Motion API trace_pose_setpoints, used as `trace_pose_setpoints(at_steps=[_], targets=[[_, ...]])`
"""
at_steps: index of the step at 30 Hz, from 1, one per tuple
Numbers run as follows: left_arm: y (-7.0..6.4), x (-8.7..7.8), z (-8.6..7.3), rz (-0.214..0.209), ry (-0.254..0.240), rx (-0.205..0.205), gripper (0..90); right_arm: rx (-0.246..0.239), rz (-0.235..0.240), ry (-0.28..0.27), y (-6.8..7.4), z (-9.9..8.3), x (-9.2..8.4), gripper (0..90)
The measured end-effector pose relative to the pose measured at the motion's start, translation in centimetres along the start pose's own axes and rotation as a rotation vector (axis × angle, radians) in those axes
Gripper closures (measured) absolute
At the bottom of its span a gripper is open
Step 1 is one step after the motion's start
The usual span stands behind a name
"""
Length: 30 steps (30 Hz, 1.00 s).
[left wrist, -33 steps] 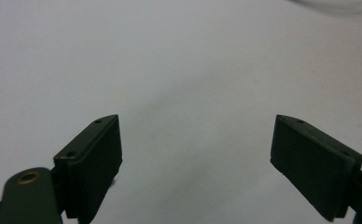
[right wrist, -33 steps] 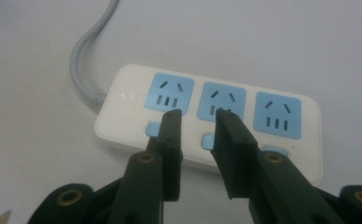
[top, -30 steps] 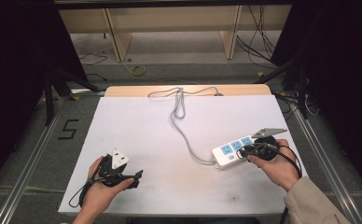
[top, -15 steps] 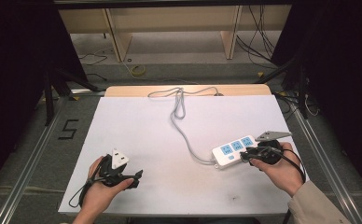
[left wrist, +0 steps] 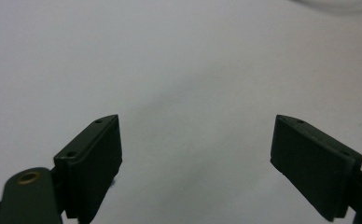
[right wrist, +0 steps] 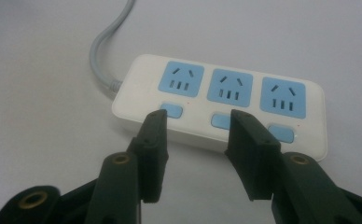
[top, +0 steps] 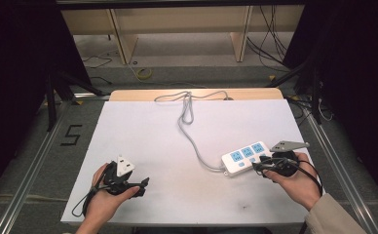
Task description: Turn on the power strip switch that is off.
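The right gripper (right wrist: 195, 119) has just been opening and has drawn back from the white power strip (top: 245, 158) at the table's (top: 143, 131) near right, nothing between its jaws; the strip appears released. The left gripper (left wrist: 195, 154) gapes empty at near left.

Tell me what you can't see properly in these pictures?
- Power strip switches: right gripper fingers cover parts of two, right gripper view.
- Cord plug: passes over the table's far edge, high view.
- Glare, top right corner: cut off, left gripper view.
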<state>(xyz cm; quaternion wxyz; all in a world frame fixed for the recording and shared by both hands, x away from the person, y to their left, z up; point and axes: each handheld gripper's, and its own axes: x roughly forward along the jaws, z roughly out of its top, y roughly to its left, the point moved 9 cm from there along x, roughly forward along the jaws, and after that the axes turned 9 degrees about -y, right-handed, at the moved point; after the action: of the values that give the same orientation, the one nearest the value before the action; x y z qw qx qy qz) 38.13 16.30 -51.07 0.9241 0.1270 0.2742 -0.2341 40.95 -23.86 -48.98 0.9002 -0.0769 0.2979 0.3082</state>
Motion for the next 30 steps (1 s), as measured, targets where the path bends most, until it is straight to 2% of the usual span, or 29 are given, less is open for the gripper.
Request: trace_pose_setpoints(at_steps=[13, 30], targets=[[0.0, 0.0, 0.0, -0.001, 0.0, 0.0, 16.0, -0.022, 0.01, -0.047, 0.1, -0.7, -0.5, 49.0], [0.0, -0.1, -0.1, -0.003, 0.002, 0.001, 16.0, -0.02, 0.034, -0.074, 0.1, -2.3, -1.2, 44.3]])
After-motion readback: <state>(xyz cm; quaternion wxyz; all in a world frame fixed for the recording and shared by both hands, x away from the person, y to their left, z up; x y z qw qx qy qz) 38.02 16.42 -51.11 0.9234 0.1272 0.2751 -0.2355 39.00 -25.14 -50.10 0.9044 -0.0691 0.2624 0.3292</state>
